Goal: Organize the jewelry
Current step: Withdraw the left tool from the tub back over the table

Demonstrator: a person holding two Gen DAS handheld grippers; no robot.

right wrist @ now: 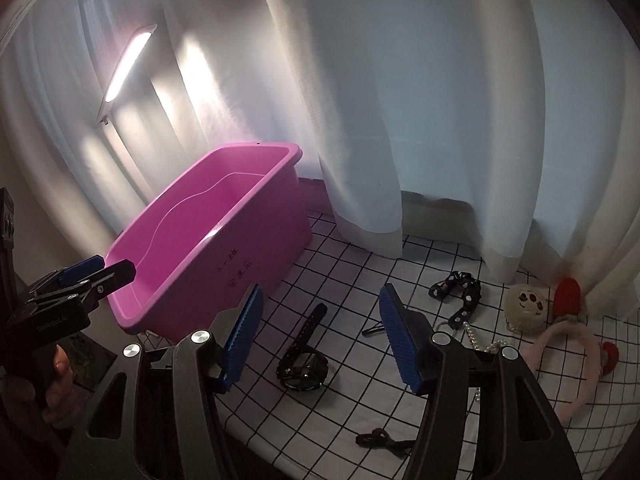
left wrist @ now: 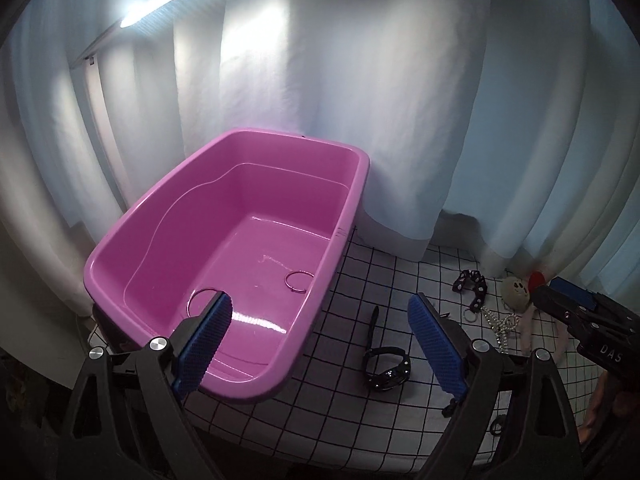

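A pink plastic tub (left wrist: 360,184) stands on the checked cloth (left wrist: 360,256); it also shows in the right wrist view (right wrist: 224,256). Two thin hoop rings lie in it, one in the middle (left wrist: 298,281) and one by my left fingertip (left wrist: 202,300). A black watch (left wrist: 386,364) lies right of the tub, also in the right wrist view (right wrist: 302,364). My left gripper (left wrist: 320,322) is open and empty over the tub's near rim. My right gripper (right wrist: 320,312) is open and empty above the watch. A black studded bracelet (right wrist: 460,292) and a pearl chain (right wrist: 480,342) lie further right.
A cream round plush charm (right wrist: 524,308), a pink furry headband with red hearts (right wrist: 568,344) and a small black hair tie (right wrist: 380,440) lie on the cloth. White curtains (right wrist: 400,120) hang behind. A lamp (right wrist: 128,68) glows at the left.
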